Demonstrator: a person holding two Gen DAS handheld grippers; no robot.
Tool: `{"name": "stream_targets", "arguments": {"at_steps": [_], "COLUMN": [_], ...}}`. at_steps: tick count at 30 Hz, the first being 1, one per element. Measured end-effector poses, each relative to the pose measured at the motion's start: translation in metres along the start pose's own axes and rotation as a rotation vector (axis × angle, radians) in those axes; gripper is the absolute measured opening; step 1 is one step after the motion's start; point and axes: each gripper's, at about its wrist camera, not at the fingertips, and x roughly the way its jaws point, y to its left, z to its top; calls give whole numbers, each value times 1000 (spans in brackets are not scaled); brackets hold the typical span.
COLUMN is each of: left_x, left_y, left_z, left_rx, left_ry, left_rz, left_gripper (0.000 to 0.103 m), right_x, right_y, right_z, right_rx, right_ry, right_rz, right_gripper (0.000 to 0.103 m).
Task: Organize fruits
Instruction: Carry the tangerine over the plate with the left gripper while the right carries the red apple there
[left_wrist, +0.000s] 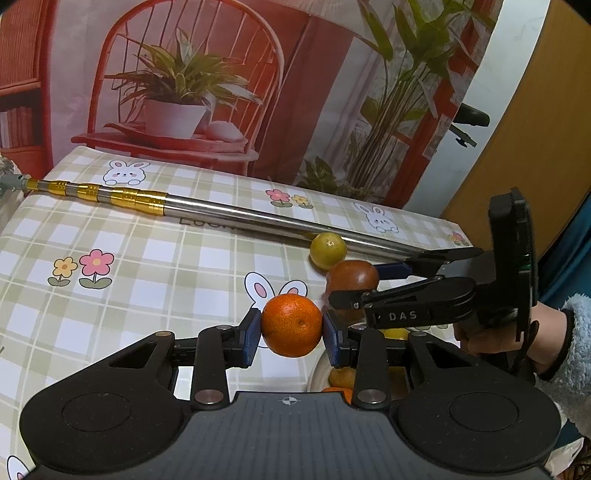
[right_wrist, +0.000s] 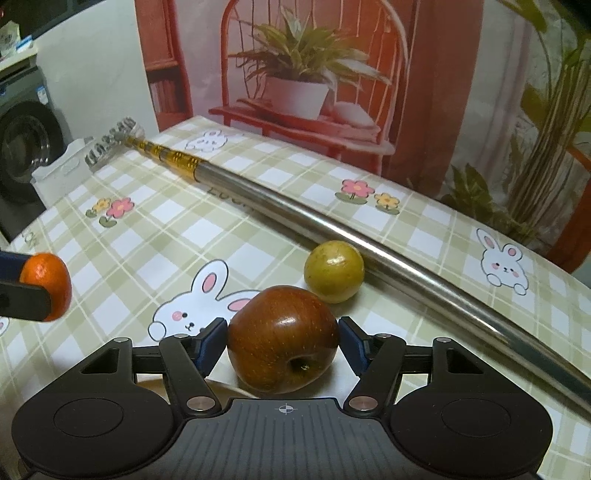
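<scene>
Left wrist view: my left gripper (left_wrist: 291, 325) pinches the orange (left_wrist: 291, 325); right gripper (right_wrist: 282, 338) clamps the apple (right_wrist: 282, 338). Next, I judge, both go to the plate (left_wrist: 318, 373).

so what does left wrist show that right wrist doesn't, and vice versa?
Only left wrist: the right gripper seen from outside with the hand in a fluffy sleeve holding it, and more fruit on a plate low behind its own jaws.

Only right wrist: the pole's rake-like head, a washing machine, and the apple up close between the jaws.

Both: orange in the left gripper, green-yellow fruit against the metal pole, checked tablecloth.
</scene>
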Motion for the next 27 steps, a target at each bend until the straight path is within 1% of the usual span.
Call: {"name": "stream_targets", "arguments": {"at_steps": [5,11,18,23,27], "left_x": [-1,0,5,12,18], "left_y": [-2,-6,-12,-24,-37], "left_z": [-2,-6,-8,-11,-17], "left_rx": [6,18,43,86,132], "left_ry": [3,12,36,67,90], "left_rz": [-8,-23,-39,-61,-90], "left_gripper": [38,38,38,38,38], "right_x": [-16,-55,-96,-116,-129], "right_y": [-1,2,6,5,-2], "right_z": [-1,-13,-42,-68,-87], "right_rx": [19,48,93,145,213], "right_ry": [-44,-139,-225,-263,-291], "right_rz": [13,48,66,42,23], "right_gripper": [61,61,61,61,61]}}
